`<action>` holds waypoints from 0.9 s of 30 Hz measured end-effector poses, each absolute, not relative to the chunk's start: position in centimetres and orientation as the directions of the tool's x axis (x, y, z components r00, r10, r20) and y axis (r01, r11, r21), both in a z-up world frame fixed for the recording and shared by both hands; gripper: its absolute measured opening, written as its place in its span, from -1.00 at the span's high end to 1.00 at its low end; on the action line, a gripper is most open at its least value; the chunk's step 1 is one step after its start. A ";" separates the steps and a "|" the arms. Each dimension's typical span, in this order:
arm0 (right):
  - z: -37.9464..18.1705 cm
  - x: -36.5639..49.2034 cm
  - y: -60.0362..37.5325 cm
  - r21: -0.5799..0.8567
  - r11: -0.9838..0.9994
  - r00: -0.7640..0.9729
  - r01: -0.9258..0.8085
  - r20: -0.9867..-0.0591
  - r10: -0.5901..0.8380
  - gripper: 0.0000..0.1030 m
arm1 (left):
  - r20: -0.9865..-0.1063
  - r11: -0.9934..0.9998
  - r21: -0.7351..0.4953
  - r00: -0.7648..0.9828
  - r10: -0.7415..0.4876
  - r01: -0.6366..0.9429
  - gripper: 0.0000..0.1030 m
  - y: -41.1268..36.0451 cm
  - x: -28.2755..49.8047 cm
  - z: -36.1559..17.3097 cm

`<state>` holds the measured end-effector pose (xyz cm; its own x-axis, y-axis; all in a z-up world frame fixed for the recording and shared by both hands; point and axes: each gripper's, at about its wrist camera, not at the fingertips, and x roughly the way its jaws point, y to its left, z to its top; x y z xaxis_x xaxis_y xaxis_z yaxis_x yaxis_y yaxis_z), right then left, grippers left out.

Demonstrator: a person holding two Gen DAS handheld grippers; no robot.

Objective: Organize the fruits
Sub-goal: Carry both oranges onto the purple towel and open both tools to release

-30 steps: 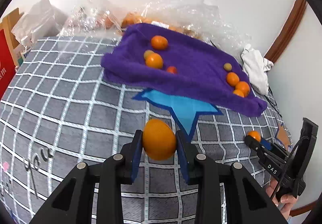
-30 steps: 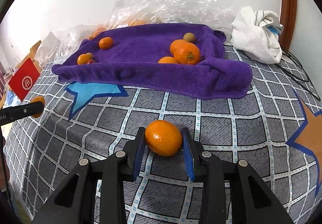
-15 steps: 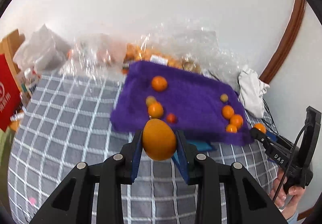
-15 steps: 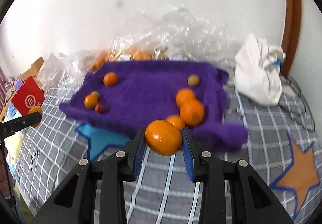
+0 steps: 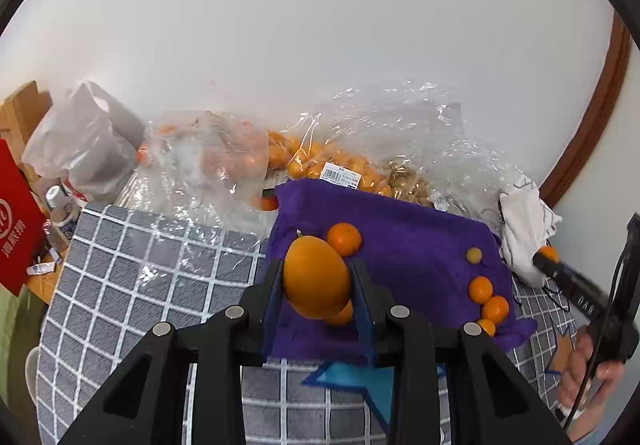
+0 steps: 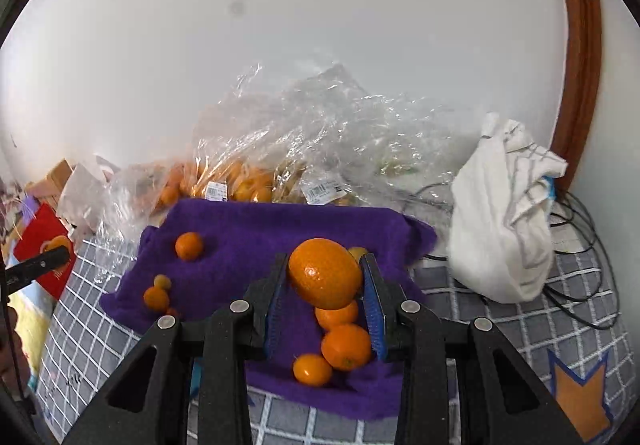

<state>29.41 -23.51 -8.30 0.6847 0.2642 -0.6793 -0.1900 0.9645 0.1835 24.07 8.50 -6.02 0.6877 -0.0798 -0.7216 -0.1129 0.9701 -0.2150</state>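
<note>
Towel is your landmark here: the purple towel spread on the grey checked bed cover, in front of the clear plastic fruit bags, and both fruits you carry hang over its near edge.

On the left, your left tool is pinching a smooth oval orange fruit, its long axis tilted up and away from you, stem tip toward the far side of the towel. It sits above the towel's near-left part. Just past it on the towel lies a small round orange, and another small fruit peeks out right under the held one, so the drop spot straight below looks crowded; I would judge the bare purple patch a little to the right to be safer.

On the right, your right tool is clamped on a dimpled orange, long axis running roughly across the jaws. It hangs over the towel's near-right part, directly above a row of three oranges lying on the towel between the fingers. That cluster looks like its group, so this tool seems nearer to its goal: lower and release beside them. A white cloth bundle sits off the towel's right end, well apart.
</note>
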 end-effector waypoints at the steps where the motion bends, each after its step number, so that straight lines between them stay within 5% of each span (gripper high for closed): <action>1: -9.2 29.9 -23.0 0.205 0.958 0.661 -0.203 -0.693 0.288 0.32 | -0.724 0.969 -0.218 0.685 -0.083 -0.113 0.40 8.4 24.6 -6.3; 10: -16.2 31.4 -18.1 0.156 0.941 0.519 -0.299 -0.802 0.297 0.32 | -0.760 0.970 -0.222 0.641 -0.108 -0.099 0.40 7.6 28.0 -9.5; 27: -17.2 31.6 -18.5 0.155 0.942 0.525 -0.297 -0.798 0.296 0.14 | -0.828 0.981 -0.188 0.544 -0.135 -0.043 0.40 3.8 33.0 -14.6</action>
<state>31.57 -18.50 -17.15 0.5248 0.2962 -0.7981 -0.2966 0.9424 0.1548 32.98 3.77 -14.57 0.5444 -0.1350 -0.8279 -0.0427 0.9812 -0.1881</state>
